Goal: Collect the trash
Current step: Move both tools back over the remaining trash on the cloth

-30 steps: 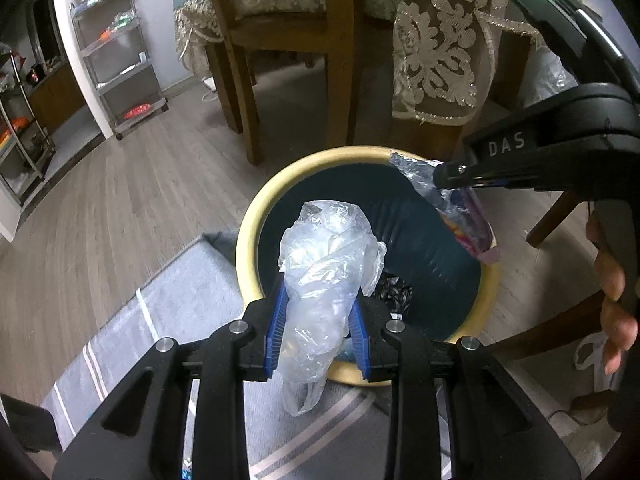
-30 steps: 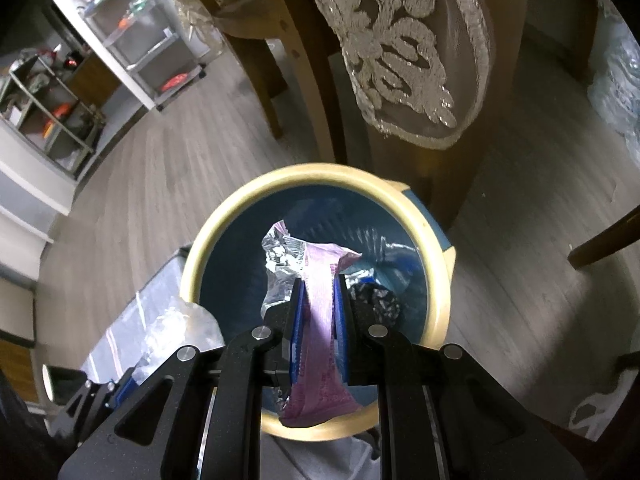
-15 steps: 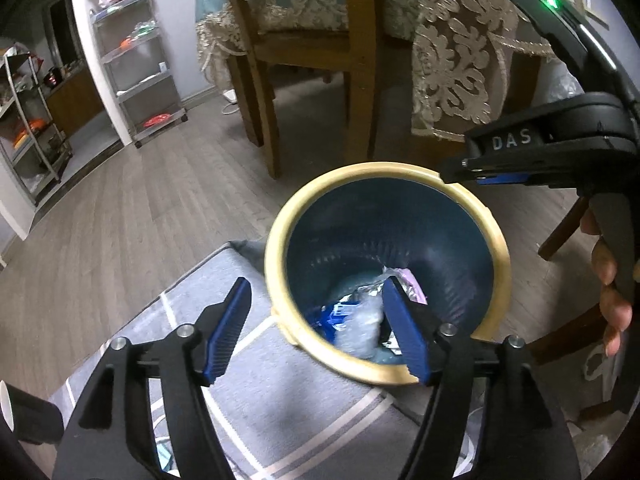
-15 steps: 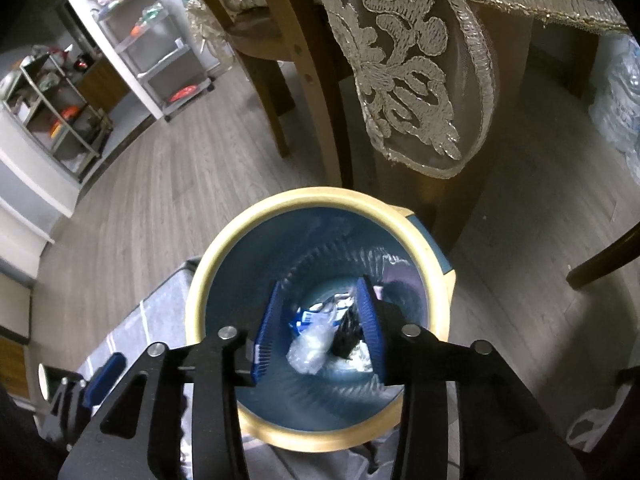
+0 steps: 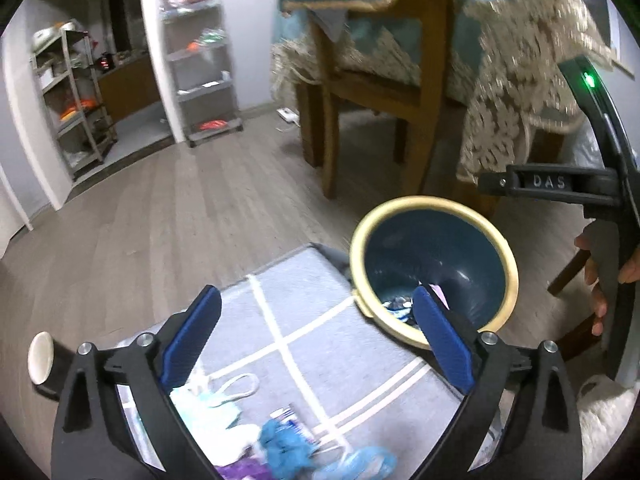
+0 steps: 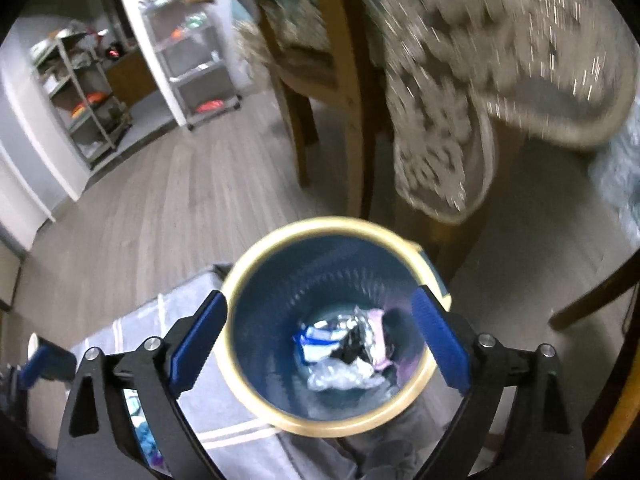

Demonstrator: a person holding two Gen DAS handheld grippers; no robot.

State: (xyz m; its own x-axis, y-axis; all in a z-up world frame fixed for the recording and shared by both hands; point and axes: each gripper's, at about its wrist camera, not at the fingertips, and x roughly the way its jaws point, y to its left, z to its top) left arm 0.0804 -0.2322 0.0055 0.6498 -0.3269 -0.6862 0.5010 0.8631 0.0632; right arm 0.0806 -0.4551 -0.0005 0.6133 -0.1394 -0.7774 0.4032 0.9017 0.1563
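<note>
A blue bin with a cream rim stands on the floor by a grey rug. Trash lies at its bottom: a clear plastic bag, a silver and pink wrapper, blue and white scraps. My left gripper is open and empty above the rug, left of the bin. My right gripper is open and empty right above the bin's mouth; its body shows in the left wrist view. More litter lies on the rug near me: blue crumpled pieces, a white mask, a purple scrap.
A wooden chair and a table with a lace cloth stand just behind the bin. Metal shelf racks stand at the far wall across wood floor. A dark chair leg is to the right.
Both grippers opened and dropped the clear bag and the pink wrapper into the bin. Both have since pulled back and up; the left has swung left over the rug.
</note>
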